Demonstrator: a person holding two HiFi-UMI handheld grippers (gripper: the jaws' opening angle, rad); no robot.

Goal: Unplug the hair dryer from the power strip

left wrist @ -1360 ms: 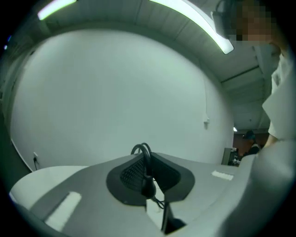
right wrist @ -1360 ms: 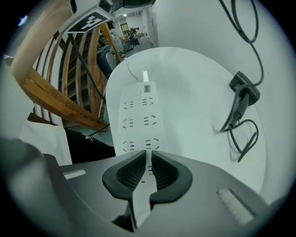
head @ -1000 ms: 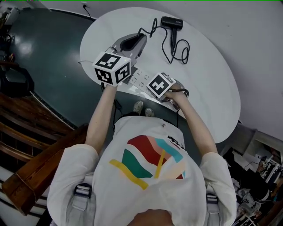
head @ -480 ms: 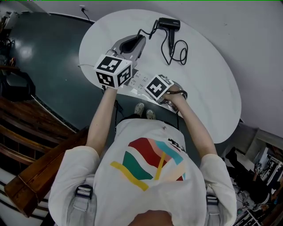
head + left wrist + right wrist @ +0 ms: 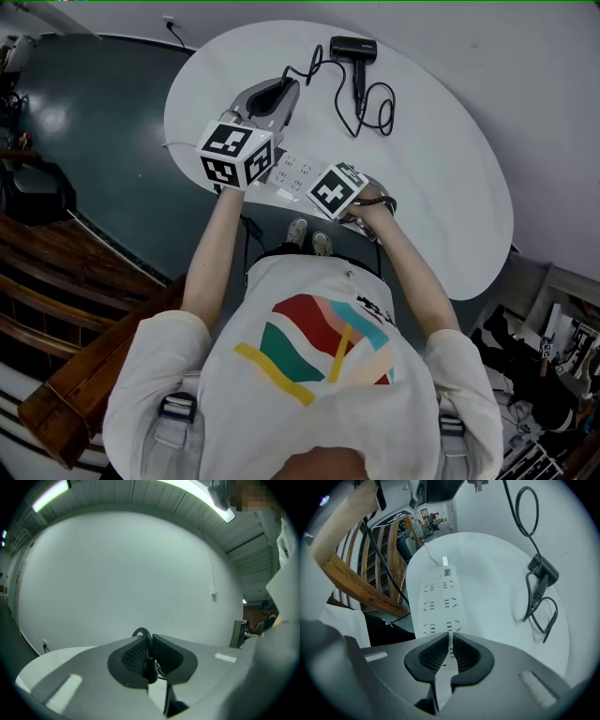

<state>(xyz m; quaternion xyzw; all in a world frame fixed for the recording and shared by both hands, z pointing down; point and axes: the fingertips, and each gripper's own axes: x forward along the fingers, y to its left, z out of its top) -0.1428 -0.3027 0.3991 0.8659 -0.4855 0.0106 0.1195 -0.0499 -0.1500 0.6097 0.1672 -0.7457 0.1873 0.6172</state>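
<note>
Grippers: your left gripper (image 5: 151, 660) clamps cord (image 5: 143, 637) to lift plug (image 5: 477, 484) clear; right gripper (image 5: 451, 656), nearly shut, empty, likely steadies strip (image 5: 440, 604) below it.

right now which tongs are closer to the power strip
Right. The right tongs point down onto the near end of the power strip. The left tongs are up off the table, shut on the dryer's cord.

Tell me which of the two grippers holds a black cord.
The left gripper: its jaws clamp the black cord. The right gripper has none; its closed jaws point down at the white power strip.
</note>
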